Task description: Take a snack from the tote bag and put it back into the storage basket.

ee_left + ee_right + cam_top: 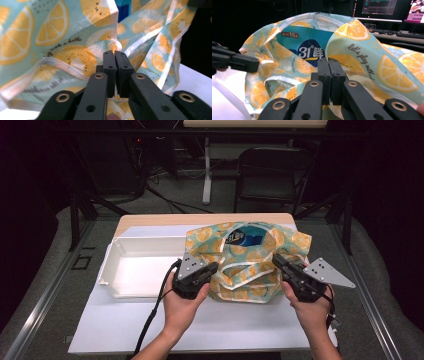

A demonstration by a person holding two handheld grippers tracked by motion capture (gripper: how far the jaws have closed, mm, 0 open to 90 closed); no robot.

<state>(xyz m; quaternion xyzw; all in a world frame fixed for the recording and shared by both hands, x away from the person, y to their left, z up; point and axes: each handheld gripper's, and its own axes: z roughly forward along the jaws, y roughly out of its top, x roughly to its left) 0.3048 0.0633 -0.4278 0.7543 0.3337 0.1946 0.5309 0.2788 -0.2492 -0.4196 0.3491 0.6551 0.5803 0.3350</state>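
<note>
While my left gripper (212,268) pinches the near left rim of the lemon-print bag (248,260), its jaws pressed together on the fabric, my right gripper (278,260) clamps the bag's near right rim the same way. The bag sits toward the table's (115,325) far right corner, just beside the white tray (137,262) at the left edge.

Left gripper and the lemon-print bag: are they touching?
Touching. In the left gripper view, the left gripper has its jaws closed, tips against the lemon-print bag fabric.
</note>
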